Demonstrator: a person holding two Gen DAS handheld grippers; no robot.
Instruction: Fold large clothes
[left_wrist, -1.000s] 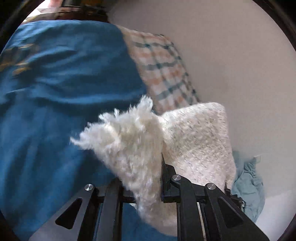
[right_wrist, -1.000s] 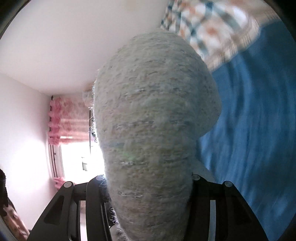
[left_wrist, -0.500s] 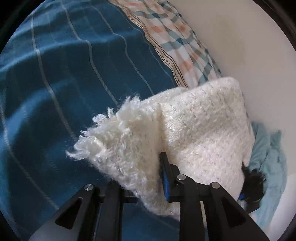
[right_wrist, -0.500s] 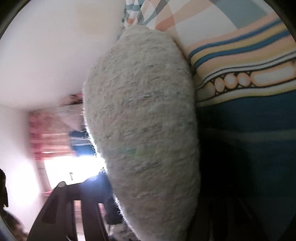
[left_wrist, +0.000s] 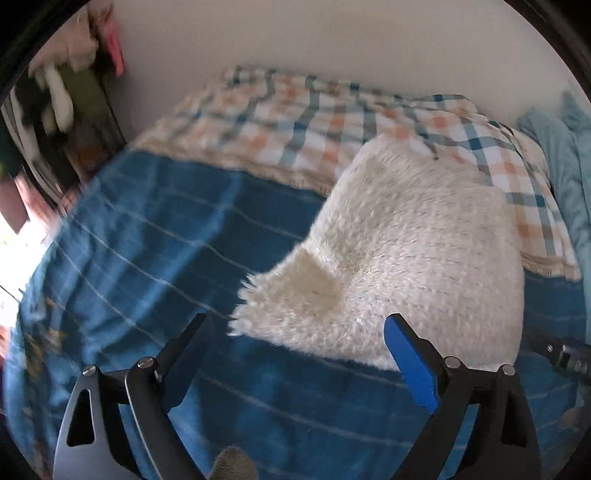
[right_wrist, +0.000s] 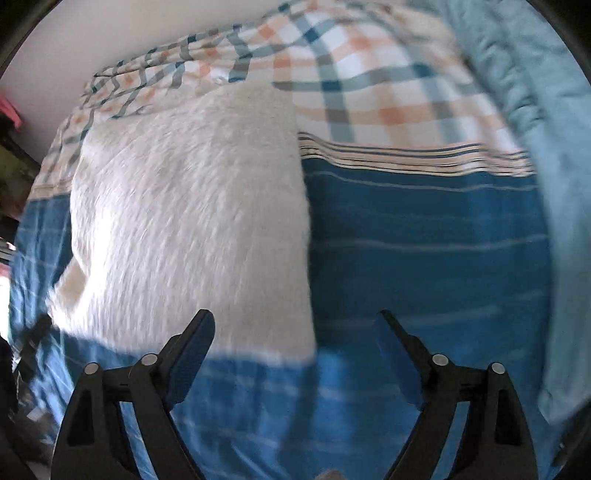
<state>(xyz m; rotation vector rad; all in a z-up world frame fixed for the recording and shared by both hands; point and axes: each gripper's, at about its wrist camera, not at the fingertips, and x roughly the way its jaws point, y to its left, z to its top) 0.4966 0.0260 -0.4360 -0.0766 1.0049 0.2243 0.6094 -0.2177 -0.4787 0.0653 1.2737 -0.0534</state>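
Lying on the bed: a fluffy white garment (left_wrist: 417, 254) rested folded on the blue striped blanket (left_wrist: 147, 258), its far end reaching onto the plaid sheet (left_wrist: 314, 122).
Garment shape: in the left wrist view a fringed corner (left_wrist: 280, 295) pointed toward the camera's left; in the right wrist view the garment (right_wrist: 192, 210) showed a straight right edge and a fairly even near edge.
Left gripper (left_wrist: 297, 334): its jaws were spread wide, with nothing between them; the blue pad of the right-hand finger (left_wrist: 410, 362) sat in front of the garment's near edge, and whether it touched the fabric could not be told.
Right gripper (right_wrist: 293, 332): it was also spread wide and empty, its left-hand finger (right_wrist: 192, 343) overlapping the garment's near edge in view and the other finger over bare blanket (right_wrist: 424, 240).
Beside the bed's far right: a pale blue cloth (left_wrist: 569, 173) lay bunched along the plaid sheet's edge, seen in the right wrist view too (right_wrist: 546, 110).
Background: a pale wall (left_wrist: 332, 37) rose behind the bed.
Sharpness: both views were motion-blurred, so fine detail of the weave was unclear.
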